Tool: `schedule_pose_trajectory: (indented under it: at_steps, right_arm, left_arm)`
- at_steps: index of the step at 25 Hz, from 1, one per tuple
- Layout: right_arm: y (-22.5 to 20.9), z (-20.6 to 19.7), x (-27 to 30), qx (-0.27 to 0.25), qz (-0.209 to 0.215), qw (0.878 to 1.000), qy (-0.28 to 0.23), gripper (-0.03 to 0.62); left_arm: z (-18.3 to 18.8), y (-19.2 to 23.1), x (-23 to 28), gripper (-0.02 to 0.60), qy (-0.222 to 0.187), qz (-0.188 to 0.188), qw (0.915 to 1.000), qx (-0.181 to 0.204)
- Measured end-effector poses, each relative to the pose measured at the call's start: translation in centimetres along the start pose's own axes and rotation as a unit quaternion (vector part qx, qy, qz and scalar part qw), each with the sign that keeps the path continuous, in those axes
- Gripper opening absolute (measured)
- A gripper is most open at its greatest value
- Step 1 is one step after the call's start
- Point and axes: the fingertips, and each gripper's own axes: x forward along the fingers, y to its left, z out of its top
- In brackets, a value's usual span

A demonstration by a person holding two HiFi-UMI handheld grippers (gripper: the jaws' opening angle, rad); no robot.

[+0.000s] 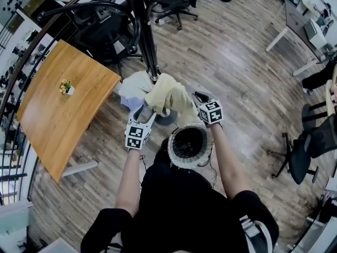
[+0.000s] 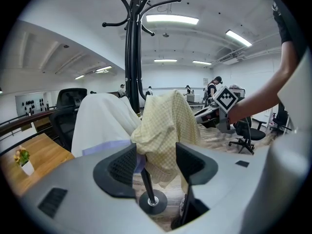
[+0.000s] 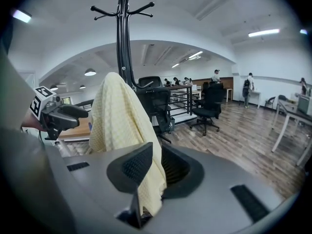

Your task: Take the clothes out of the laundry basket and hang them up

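Here hang one yellow garment (image 1: 169,96) and one white garment (image 1: 134,88)

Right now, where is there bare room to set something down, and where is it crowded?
The wooden table is bare all around the potted plant. The floor right of the coat rack, up to the desk, is open. Crowded: the rack's foot, where white garment, yellow garment and laundry basket meet.

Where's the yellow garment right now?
The yellow garment is at the centre of the head view, at the coat stand pole, right of the white garment. The right gripper jaws pinch its edge.
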Motion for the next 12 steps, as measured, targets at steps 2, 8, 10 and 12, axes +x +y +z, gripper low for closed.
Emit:
schedule_pose_trajectory:
  at_steps: [2, 8, 10, 12]
  right_arm:
    - [0.0, -0.1, -0.8, 0.001, 0.001, 1.000, -0.005, 0.059]
    - [0.8, -0.5, -3.1, -0.010, 0.000, 1.000, -0.016, 0.025]
    - [1.3, -1.0, -4.0, -0.013, 0.002, 1.000, -0.019, 0.006]
    - [1.8, -1.6, -4.8, -0.015, 0.007, 1.000, -0.022, 0.006]
  left_arm:
    - [-0.2, -0.4, -0.5, 0.253, 0.000, 0.002, 1.0000, 0.000]
    - [-0.9, -1.5, -2.3, 0.252, 0.001, 0.008, 1.0000, -0.005]
    - [-1.1, -2.2, -3.1, 0.235, 0.001, 0.010, 0.9999, -0.004]
    - [-1.4, -3.0, -3.9, 0.189, -0.001, 0.011, 0.9999, -0.002]
